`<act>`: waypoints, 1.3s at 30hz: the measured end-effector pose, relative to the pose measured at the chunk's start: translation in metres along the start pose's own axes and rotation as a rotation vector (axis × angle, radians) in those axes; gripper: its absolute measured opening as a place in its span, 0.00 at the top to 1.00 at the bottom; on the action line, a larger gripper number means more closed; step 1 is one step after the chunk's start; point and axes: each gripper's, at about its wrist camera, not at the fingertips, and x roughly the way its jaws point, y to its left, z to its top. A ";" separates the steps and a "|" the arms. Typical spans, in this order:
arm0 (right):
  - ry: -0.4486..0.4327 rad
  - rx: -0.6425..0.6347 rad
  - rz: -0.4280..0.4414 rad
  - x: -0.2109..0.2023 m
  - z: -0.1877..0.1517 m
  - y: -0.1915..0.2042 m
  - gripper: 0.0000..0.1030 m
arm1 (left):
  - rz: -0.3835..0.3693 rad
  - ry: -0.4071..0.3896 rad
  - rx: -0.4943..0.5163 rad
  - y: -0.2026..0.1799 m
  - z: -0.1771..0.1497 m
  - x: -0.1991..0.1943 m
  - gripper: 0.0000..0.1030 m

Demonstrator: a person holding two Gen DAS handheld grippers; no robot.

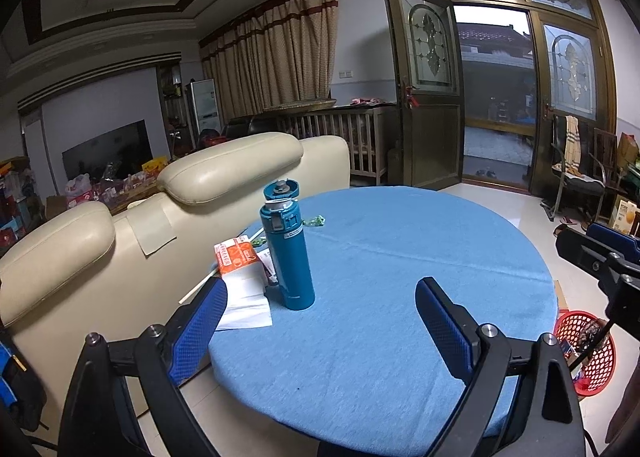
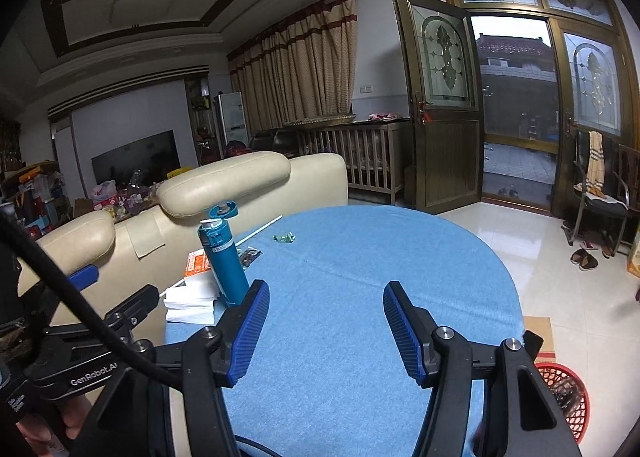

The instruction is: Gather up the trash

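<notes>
Since the red bin [image 1: 585,353] sits on the floor just beside the table [image 1: 400,337], trash can drop into it fast. The trash is at the far side: a green wrapper [image 2: 285,237], a dark wrapper [image 2: 249,256] and papers [image 1: 244,297] near the bottle [image 1: 286,253]. The bottle's lid is flipped open, so it looks in use and I think it is not trash. The 2 grippers point a little down over the cloth. The left gripper [image 1: 320,331] is wide open and holds nothing. The right gripper [image 2: 324,331] is partly open, also holding nothing.
</notes>
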 end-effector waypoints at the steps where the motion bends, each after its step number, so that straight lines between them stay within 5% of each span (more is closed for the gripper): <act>1: 0.005 -0.001 -0.003 0.001 -0.001 0.001 0.38 | 0.002 0.002 0.001 0.001 -0.001 -0.001 0.08; 39: 0.054 0.049 -0.006 0.010 -0.014 -0.006 0.38 | 0.019 0.043 0.007 0.006 -0.003 -0.002 0.08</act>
